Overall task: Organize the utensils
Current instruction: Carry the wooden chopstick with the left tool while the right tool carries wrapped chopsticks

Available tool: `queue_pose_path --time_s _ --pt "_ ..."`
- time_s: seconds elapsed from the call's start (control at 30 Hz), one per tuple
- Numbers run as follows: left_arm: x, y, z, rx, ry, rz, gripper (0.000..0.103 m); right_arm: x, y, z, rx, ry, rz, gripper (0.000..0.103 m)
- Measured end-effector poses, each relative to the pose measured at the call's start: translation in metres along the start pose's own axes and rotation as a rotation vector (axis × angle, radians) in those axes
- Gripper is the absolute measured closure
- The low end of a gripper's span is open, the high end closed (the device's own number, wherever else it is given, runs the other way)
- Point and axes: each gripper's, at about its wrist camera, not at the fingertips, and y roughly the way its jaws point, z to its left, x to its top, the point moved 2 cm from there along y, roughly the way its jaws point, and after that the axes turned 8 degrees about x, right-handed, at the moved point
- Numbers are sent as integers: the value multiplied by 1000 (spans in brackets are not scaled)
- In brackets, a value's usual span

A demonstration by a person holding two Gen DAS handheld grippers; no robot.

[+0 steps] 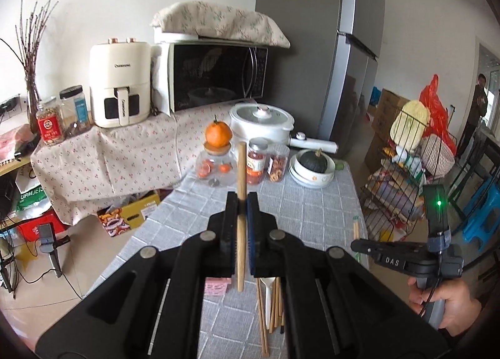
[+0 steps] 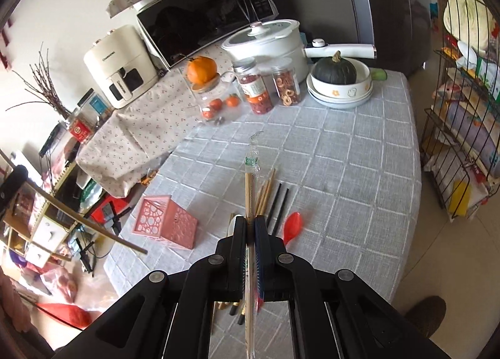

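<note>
2 grippers are working over the grey checked table (image 2: 359, 152). Left gripper (image 1: 243, 202) is clamping 1 wooden chopstick (image 1: 241, 171), holding it upright above the table. Pink holder (image 2: 165, 223) is lying on its side at the table's left edge. Beside it, loose chopsticks (image 2: 265, 193), 2 black ones (image 2: 279, 202) and a red spoon (image 2: 293, 227) are lying flat. Right gripper (image 2: 250, 227) is pinching a wrapped chopstick pair (image 2: 250, 184), pointing it forward.
</note>
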Motion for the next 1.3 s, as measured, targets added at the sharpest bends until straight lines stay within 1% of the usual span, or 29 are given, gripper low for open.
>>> queue_pose_path --time_s 0.07,0.13,0.27,0.43,0.53,0.63,0.8,0.97,1.03,1.13,1.2,1.27,1.3 --pt "3 0 6 20 -17 -47 97 0 1 7 5 -13 -4 98" --pt "4 6 11 51 -23 -68 97 0 5 11 11 -20 1 98" --pt "-3 28 21 67 -59 -65 97 0 13 18 19 -26 2 98" --pt "-15 59 29 100 -60 -26 97 1 20 31 31 -55 -25 98" --pt "-23 79 31 121 -57 34 97 1 23 39 50 -75 -47 98" --pt "-32 99 37 132 -83 95 97 2 26 50 66 -108 -80 98" --pt "-38 116 47 114 -141 152 97 5 32 64 104 -139 -141 98" --pt "-39 127 50 115 -138 185 96 11 40 74 148 -119 -191 98" --pt "-40 130 52 101 -143 186 96 15 44 81 166 -114 -215 98" --pt "-39 127 56 85 -154 209 89 20 48 91 202 -96 -252 98" --pt "-36 120 60 75 -166 220 80 23 49 101 223 -95 -281 98" --pt "-34 111 64 63 -186 239 58 26 50 110 230 -109 -314 98" --pt "-33 108 66 52 -189 254 52 29 51 115 225 -117 -330 97"
